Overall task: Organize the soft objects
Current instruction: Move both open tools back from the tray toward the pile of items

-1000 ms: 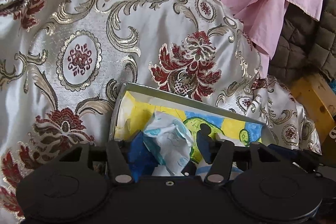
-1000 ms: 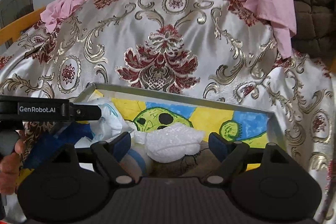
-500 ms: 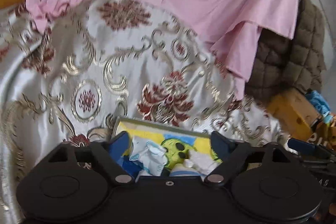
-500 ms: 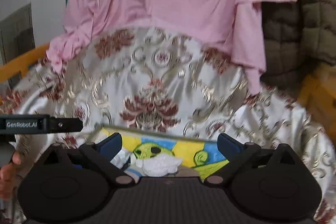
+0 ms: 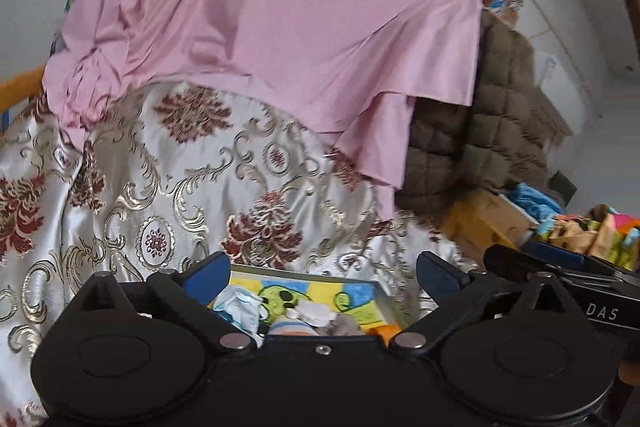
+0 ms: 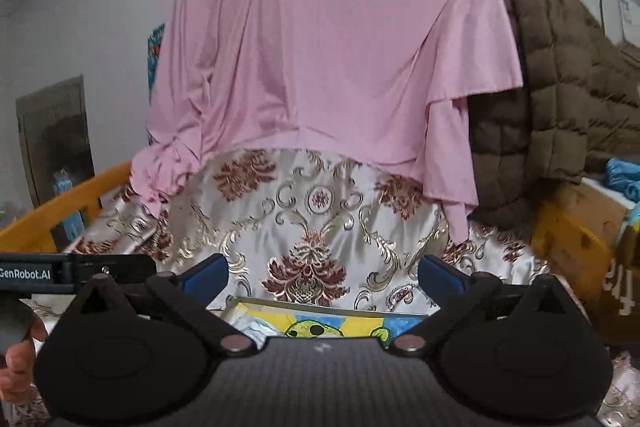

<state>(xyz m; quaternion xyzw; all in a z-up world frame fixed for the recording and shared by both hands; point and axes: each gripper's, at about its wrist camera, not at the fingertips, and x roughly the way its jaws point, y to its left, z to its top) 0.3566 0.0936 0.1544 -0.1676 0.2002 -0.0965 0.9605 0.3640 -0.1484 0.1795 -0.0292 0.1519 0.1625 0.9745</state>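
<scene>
Brocade bedspread (image 5: 168,163), one box (image 5: 308,273), two empty claws spread wide

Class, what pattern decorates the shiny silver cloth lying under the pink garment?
Dark red flowers and gold scrolls on the shiny silver cloth, clearest in the right wrist view.

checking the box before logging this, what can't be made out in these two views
- Near part of the box: both wrist views, hidden by each gripper's own body.
- Box contents: left wrist view shows a blue-white crumpled piece and a white one; too small and blurred to identify.
- What lies under the brocade cloth and pink cloth: covered, both views.
</scene>
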